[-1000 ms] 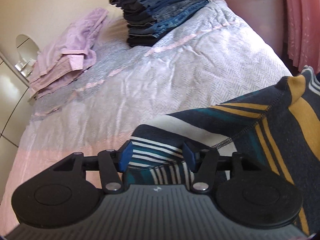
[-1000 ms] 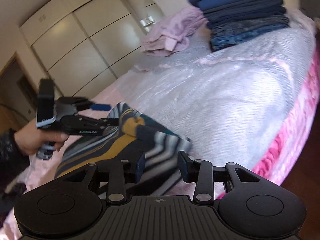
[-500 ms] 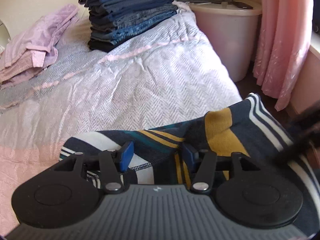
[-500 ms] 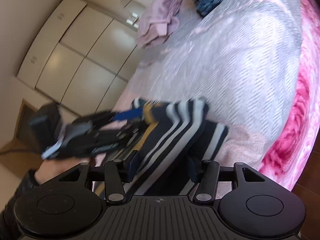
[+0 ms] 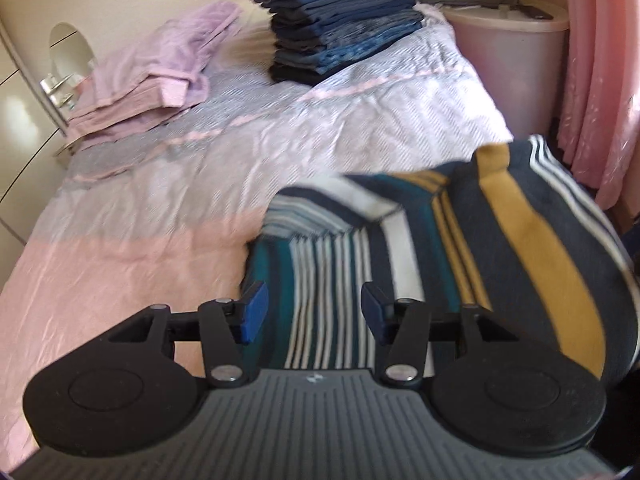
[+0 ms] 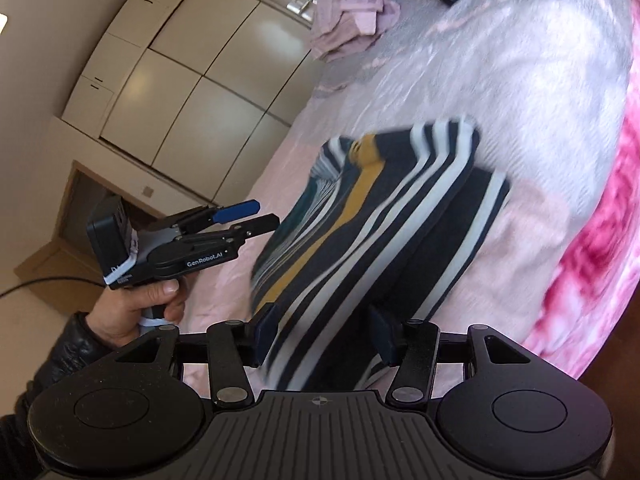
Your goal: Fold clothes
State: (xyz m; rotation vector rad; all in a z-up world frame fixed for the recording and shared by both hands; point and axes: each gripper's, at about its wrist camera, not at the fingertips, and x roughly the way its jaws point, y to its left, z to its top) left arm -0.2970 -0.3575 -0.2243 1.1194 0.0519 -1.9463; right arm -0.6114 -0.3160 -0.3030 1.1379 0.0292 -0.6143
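A striped garment (image 5: 460, 248) in navy, white, teal and mustard lies bunched on the near part of the bed; it also shows in the right wrist view (image 6: 380, 216). My left gripper (image 5: 310, 312) is open just above the garment's near edge, with nothing between its blue pads. It also shows from the side in the right wrist view (image 6: 256, 214), held off the garment's left side. My right gripper (image 6: 322, 330) is open, with the cloth lying under and between its fingers, not clamped.
The bed (image 5: 168, 208) has a pink and white cover. A stack of folded blue clothes (image 5: 344, 20) and a pile of lilac clothes (image 5: 160, 72) sit at its far end. A pink bin (image 5: 516, 52) and curtain (image 5: 600, 80) stand to the right. Wardrobe doors (image 6: 192, 80) are on the left.
The garment has dropped from my grippers onto the bed and bunched up. My left gripper has drawn back to the left of it. Both grippers have opened wider.
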